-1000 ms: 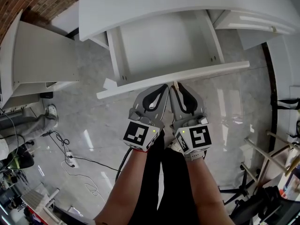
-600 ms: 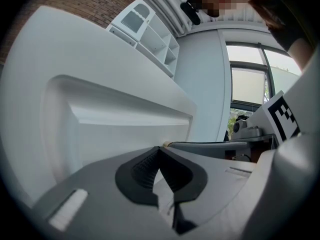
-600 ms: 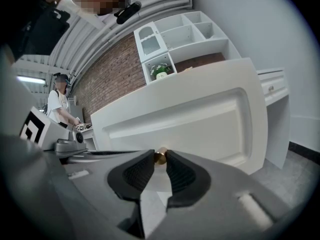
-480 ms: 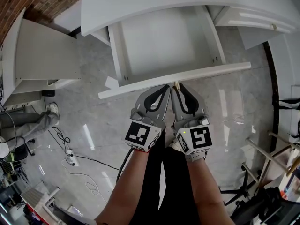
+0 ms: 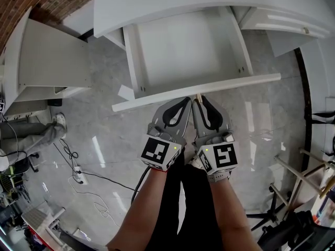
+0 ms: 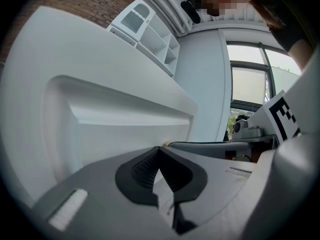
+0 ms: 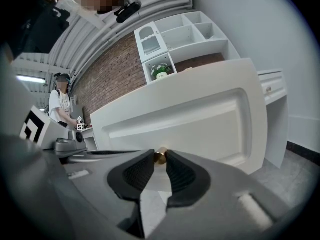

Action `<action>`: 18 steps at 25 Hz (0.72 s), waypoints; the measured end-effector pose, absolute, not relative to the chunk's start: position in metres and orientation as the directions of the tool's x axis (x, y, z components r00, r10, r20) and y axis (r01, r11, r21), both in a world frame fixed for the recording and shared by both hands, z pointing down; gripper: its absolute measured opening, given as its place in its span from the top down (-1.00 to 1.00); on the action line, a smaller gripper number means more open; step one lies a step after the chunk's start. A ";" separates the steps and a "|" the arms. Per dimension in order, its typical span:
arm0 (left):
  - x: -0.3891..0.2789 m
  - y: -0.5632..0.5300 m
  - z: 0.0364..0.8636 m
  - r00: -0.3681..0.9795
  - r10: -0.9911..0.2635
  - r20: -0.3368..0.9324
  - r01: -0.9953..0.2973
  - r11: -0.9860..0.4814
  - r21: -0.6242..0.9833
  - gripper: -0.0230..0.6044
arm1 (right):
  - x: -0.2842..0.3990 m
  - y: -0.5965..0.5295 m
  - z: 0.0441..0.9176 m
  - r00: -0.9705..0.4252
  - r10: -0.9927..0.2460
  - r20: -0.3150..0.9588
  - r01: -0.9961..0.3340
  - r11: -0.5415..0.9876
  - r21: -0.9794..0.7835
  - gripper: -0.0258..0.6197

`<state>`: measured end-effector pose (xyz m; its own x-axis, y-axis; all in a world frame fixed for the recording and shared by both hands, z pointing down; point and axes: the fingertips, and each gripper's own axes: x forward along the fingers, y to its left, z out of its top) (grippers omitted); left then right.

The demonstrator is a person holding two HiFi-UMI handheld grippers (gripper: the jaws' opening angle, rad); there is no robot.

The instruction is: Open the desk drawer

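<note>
Brick wall (image 5: 47, 1) fills the far upper left of the head view, and below it a white cabinet panel (image 5: 49, 61) stands swung open. Under that, a bystander's trouser leg (image 5: 31, 137) and a black cable (image 5: 89, 179) lie across the pale marble floor (image 5: 99, 129).

At the centre, the white table (image 5: 209, 4) runs along the top, and the desk drawer (image 5: 183, 51) stands pulled well out from under it, its inside bare. The drawer front (image 5: 235, 82) runs slanted just above my two tools.

My left tool (image 5: 187, 98) sits just beside the right one, pointing at the drawer front. Its jaws meet at the tips with nothing between them (the left gripper view shows only white panel beyond them). Its marker cube (image 5: 159, 151) faces up at my wrist.

My right tool (image 5: 199, 98) is closed on the small brass knob (image 7: 160, 157) at the middle of the drawer front. The pads press it from both sides, so the jaws stand narrowly apart around it. Its marker cube (image 5: 220, 158) sits beside the other.
</note>
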<state>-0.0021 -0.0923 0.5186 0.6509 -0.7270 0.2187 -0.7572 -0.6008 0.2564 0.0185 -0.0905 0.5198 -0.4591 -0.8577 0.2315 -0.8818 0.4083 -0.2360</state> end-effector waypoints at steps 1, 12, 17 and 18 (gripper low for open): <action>-0.002 -0.091 0.519 0.651 -0.726 0.220 -0.757 -0.602 0.254 0.96 | 0.019 -0.090 0.520 -0.459 -0.858 0.232 -0.882 0.408 -0.238 0.70; 0.000 -0.079 0.522 0.650 -0.723 0.232 -0.759 -0.604 0.244 0.97 | 0.020 -0.079 0.520 -0.470 -0.851 0.235 -0.877 0.421 -0.232 0.70; 0.001 -0.073 0.525 0.645 -0.729 0.230 -0.764 -0.600 0.239 0.97 | 0.021 -0.074 0.520 -0.478 -0.847 0.235 -0.873 0.428 -0.234 0.70; 0.001 -0.072 0.525 0.645 -0.729 0.229 -0.764 -0.600 0.238 0.97 | 0.021 -0.073 0.520 -0.480 -0.845 0.235 -0.872 0.429 -0.235 0.70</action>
